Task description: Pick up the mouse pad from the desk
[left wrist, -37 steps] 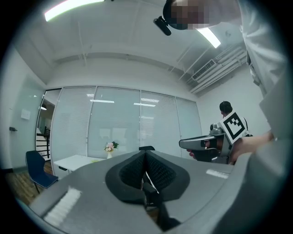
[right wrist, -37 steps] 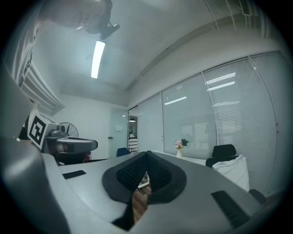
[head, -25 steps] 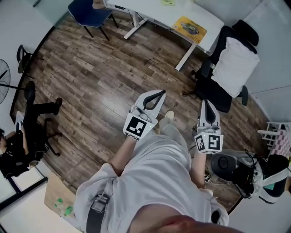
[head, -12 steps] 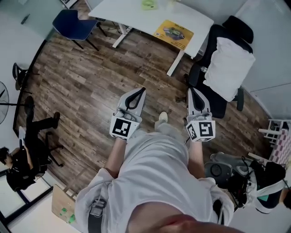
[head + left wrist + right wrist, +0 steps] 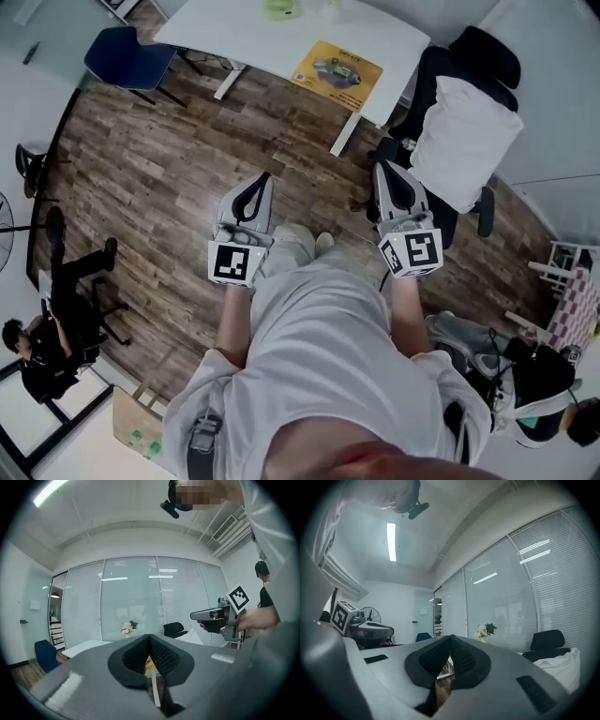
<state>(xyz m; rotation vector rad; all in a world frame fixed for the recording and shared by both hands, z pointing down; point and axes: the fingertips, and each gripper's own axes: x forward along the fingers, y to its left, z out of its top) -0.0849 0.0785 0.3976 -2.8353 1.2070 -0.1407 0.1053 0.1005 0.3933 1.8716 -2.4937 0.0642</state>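
Approach step, by the look of it: yellow rectangular printed mouse pad (image 5: 337, 70) flat on white desk (image 5: 234, 28) at 12 o'clock, well apart from both tools. Left gripper (image 5: 261, 180) and right gripper (image 5: 384, 169) clenched on nothing, aimed level toward 12. Next: close in, part 1 pair of jaws, catch a pad edge

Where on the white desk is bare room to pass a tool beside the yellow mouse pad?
Free: the wide left part of the desk, between the mouse pad and the blue chair, nearer than the green object. Crowded: the narrow right strip, bordered by the black chair.
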